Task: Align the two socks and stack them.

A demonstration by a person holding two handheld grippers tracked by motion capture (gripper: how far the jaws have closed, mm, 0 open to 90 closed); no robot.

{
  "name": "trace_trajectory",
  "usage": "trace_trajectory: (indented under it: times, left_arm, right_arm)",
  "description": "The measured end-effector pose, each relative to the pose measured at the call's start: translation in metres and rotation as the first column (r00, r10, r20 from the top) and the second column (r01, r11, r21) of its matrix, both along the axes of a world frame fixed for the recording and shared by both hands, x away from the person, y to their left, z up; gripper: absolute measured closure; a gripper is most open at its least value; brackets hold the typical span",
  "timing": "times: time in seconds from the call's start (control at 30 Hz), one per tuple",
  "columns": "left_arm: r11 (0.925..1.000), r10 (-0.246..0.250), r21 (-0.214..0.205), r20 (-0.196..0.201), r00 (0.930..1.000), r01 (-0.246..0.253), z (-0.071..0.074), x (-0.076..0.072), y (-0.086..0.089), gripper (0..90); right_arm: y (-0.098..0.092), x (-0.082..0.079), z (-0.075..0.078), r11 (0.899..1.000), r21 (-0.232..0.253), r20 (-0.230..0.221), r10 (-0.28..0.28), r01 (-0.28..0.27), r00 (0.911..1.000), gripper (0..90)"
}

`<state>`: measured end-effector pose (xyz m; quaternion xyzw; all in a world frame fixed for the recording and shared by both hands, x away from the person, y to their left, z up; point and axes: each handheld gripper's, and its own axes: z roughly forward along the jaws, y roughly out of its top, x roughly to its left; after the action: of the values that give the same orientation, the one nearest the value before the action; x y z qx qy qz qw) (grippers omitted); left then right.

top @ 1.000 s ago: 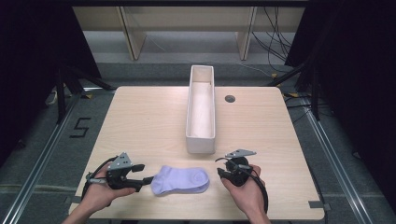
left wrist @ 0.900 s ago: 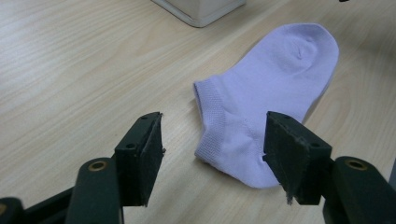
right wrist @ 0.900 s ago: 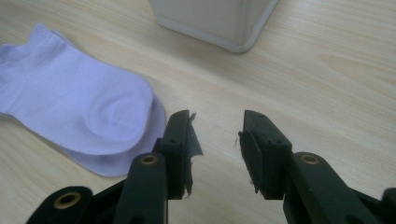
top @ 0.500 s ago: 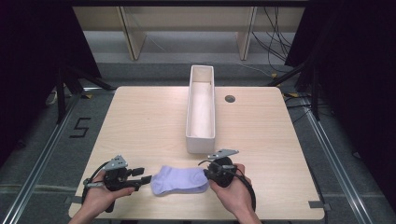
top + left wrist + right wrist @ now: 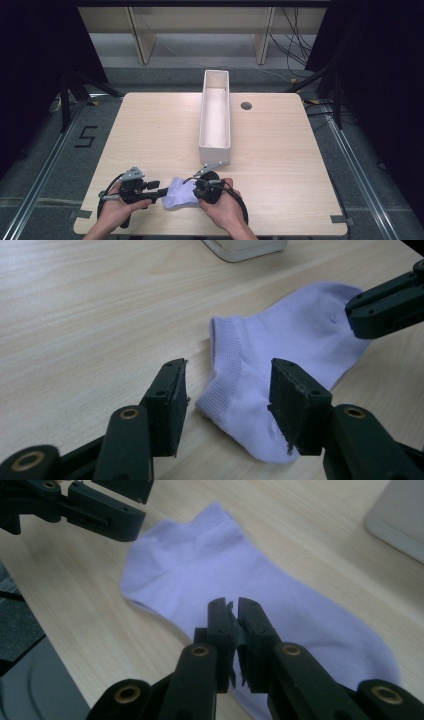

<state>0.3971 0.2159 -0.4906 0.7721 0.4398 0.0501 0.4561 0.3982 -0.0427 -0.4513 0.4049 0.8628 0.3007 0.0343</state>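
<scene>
The right hand-held gripper has come in across the table from the right since a second ago and now sits over the toe end of the pale purple sock. Its jaws have just been closing and stand almost together, and in its own view they seem to nip a small fold of the fabric at their tips. The left hand-held gripper has hardly shifted. Its jaws have narrowed somewhat yet remain well apart, straddling the ribbed cuff without pressing on it. The sock lies flat near the table's front edge, between the two tools. Judging by this, the toe end is likely pinched while the cuff end is not yet gripped, so lifting it by both ends would first need the left jaws to shut. Farther off, beyond the sock, stands the long white bin, probably where it goes.
</scene>
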Motion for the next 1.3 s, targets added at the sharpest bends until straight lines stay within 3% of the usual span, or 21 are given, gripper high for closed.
trace_trajectory:
  times: [0.03, 0.1, 0.17, 0.2, 0.23, 0.3, 0.37, 0.43, 0.57, 0.73, 0.8, 0.97, 1.0, 1.2, 1.27, 1.3]
  left_arm:
    - [1.0, 0.002, -0.002, -0.002, 1.0, -0.002, 0.0, -0.001, 0.001, 48.9]
    - [1.0, 0.007, -0.001, -0.012, 0.9999, -0.007, 0.0, -0.002, 0.001, 49.1]
    - [1.0, 0.004, -0.006, -0.037, 0.9993, -0.004, -0.002, -0.002, 0.001, 49.1]
    - [0.9999, 0.012, -0.002, -0.055, 0.9984, -0.013, -0.003, -0.001, 0.001, 49.0]
    - [0.9998, 0.015, -0.009, -0.064, 0.9978, -0.016, -0.005, 0.001, 0.001, 49.1]
    - [0.9996, 0.026, 0.012, -0.074, 0.9969, -0.025, -0.008, 0.004, -0.001, 49.8]
    - [0.9995, 0.026, 0.019, -0.079, 0.9965, -0.024, -0.01, 0.006, -0.003, 50.1]
    - [0.9989, 0.032, 0.036, -0.095, 0.9949, -0.029, -0.014, 0.009, -0.006, 50.2]
    - [0.9993, 0.026, 0.031, -0.109, 0.9937, -0.023, -0.014, 0.011, -0.009, 51.6]
    - [0.9978, 0.0, 0.065, -0.091, 0.9958, 0.006, -0.014, 0.01, -0.013, 56.8]
    - [0.9959, 0.002, 0.09, -0.087, 0.9962, 0.006, -0.013, 0.008, -0.015, 60.8]
    - [0.9938, -0.001, 0.111, -0.082, 0.9966, 0.01, -0.013, 0.005, -0.018, 70.5]
    - [0.9918, -0.015, 0.125, -0.081, 0.9966, 0.025, -0.012, 0.004, -0.018, 72.2]
    - [0.9913, -0.018, 0.129, -0.089, 0.9959, 0.029, -0.012, 0.003, -0.022, 80.4]
    - [0.9936, -0.002, 0.112, -0.099, 0.9951, 0.013, -0.01, 0.004, -0.021, 81.6]
    - [0.9968, -0.002, 0.079, -0.106, 0.9944, 0.011, -0.009, 0.005, -0.021, 81.7]
  right_arm:
    - [0.001, 0.001, -0.001, 1.0, 0.006, 0.013, 0.016, -0.016, 0.9998, 84.7]
    - [0.004, 0.0, -0.002, 1.0, 0.0, -0.008, 0.001, -0.001, 1.0, 84.7]
    - [0.006, 0.001, -0.003, 1.0, -0.003, -0.023, -0.001, 0.001, 0.9997, 84.6]
    - [0.007, 0.003, -0.005, 1.0, 0.001, -0.004, 0.019, -0.019, 0.9998, 84.6]
    - [0.008, 0.003, -0.005, 1.0, -0.003, -0.024, 0.004, -0.004, 0.9997, 84.5]
    - [0.01, 0.007, -0.007, 1.0, -0.001, -0.026, 0.006, -0.006, 0.9996, 84.6]
    - [0.011, 0.01, -0.012, 1.0, -0.013, -0.014, 0.014, -0.014, 0.9998, 84.8]
    - [0.011, 0.013, -0.018, 1.0, -0.025, -0.026, 0.013, -0.014, 0.9996, 85.7]
    - [0.01, 0.012, -0.027, 0.999, -0.054, -0.046, 0.004, -0.006, 0.9989, 87.2]
    - [0.011, 0.009, -0.029, 0.998, -0.066, -0.061, -0.011, 0.006, 0.9981, 87.8]
    - [0.011, 0.008, -0.03, 0.998, -0.068, -0.028, 0.011, -0.013, 0.9996, 87.9]
    - [0.012, 0.006, -0.03, 0.998, -0.07, -0.048, -0.01, 0.006, 0.9988, 87.9]
    - [0.011, 0.007, -0.03, 0.997, -0.072, -0.032, 0.004, -0.007, 0.9995, 87.9]
    - [0.011, 0.006, -0.031, 0.997, -0.078, -0.023, 0.009, -0.011, 0.9997, 87.8]
    - [0.011, 0.006, -0.031, 0.997, -0.073, -0.03, 0.007, -0.009, 0.9995, 87.8]
    - [0.011, 0.006, -0.031, 0.997, -0.071, -0.03, 0.005, -0.007, 0.9995, 87.8]
